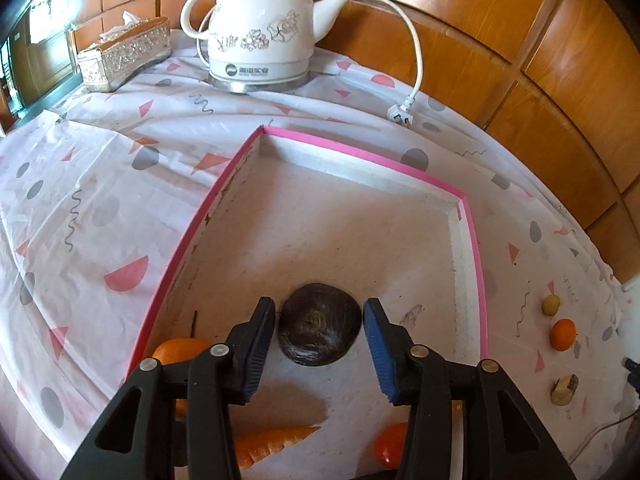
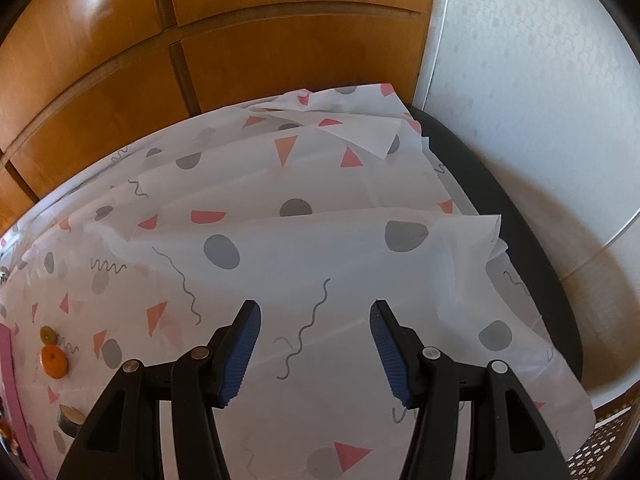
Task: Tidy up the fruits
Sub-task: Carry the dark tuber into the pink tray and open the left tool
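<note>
Resting on the floor of the pink-rimmed tray (image 1: 476, 240), the dark round fruit (image 1: 319, 325) sits between the parted, non-touching left gripper (image 1: 320, 316) pads; likely firm, smooth and slippery, so grip across its widest middle.

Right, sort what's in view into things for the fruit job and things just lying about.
For the job:
- dark round fruit between the left gripper pads
- pink-rimmed white tray
- orange carrot
- small orange citrus on the cloth
- yellowish small fruit

Lying about:
- white ceramic electric kettle
- silver tissue box
- white plug
</note>
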`<state>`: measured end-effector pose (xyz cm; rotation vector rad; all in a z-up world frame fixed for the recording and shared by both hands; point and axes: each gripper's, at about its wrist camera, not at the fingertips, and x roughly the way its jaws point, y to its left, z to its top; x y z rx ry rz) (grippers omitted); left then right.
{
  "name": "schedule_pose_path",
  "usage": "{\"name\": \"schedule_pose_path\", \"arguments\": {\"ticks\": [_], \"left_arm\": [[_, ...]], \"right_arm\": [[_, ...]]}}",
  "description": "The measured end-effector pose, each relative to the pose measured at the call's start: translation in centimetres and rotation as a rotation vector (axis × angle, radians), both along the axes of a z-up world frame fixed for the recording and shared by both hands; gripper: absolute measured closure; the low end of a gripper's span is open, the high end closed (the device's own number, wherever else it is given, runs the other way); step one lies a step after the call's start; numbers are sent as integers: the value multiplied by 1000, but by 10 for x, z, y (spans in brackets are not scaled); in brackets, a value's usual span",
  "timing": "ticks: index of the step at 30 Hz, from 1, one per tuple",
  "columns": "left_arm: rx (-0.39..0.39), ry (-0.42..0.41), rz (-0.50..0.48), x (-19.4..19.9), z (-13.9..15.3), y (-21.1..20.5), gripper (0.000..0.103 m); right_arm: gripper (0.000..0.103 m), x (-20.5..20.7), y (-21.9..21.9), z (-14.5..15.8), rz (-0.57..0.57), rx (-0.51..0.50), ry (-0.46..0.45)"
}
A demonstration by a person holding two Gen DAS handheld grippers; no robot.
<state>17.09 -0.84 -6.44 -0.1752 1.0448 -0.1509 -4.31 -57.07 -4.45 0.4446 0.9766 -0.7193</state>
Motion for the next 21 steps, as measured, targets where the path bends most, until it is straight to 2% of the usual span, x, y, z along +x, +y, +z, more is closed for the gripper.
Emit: {"name": "schedule_pose_path", "arguments": {"ticks": [5, 8, 11, 13, 16, 21], "left_arm": [[22, -38, 3, -8, 10, -1, 52], [50, -98, 17, -21, 26, -1, 52], [59, -142, 52, -33, 39, 4, 37], [74, -182, 94, -46, 51, 12, 24], [109, -226, 126, -61, 62, 19, 13], [152, -259, 166, -88, 69, 32, 3]], "right_arm": [[45, 2, 0, -2, 2, -1, 11], [45, 1, 0, -1, -1, 0, 7], [45, 1, 0, 0, -6, -2, 4], [45, 1, 0, 0, -6, -2, 4], [45, 0, -1, 0, -8, -3, 1], [45, -3, -2, 0, -19, -4, -11]]}}
